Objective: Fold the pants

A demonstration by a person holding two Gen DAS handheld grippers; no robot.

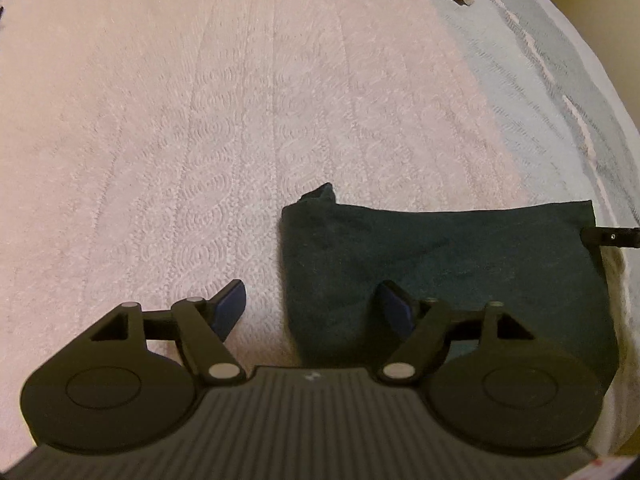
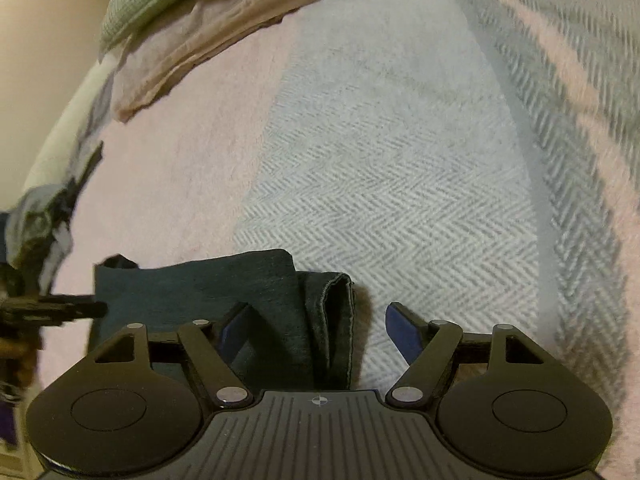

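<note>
While a pink and grey herringbone bedspread [image 1: 240, 120] fills both views, the dark green pants [image 1: 440, 264] lie folded into a compact rectangle at 4 o'clock in the left wrist view. A beige folded cloth [image 2: 224, 28] sits at 11 o'clock. Both the left tool [image 1: 314, 308] and right tool [image 2: 316, 332] are spread wide, gripping nothing.
</note>
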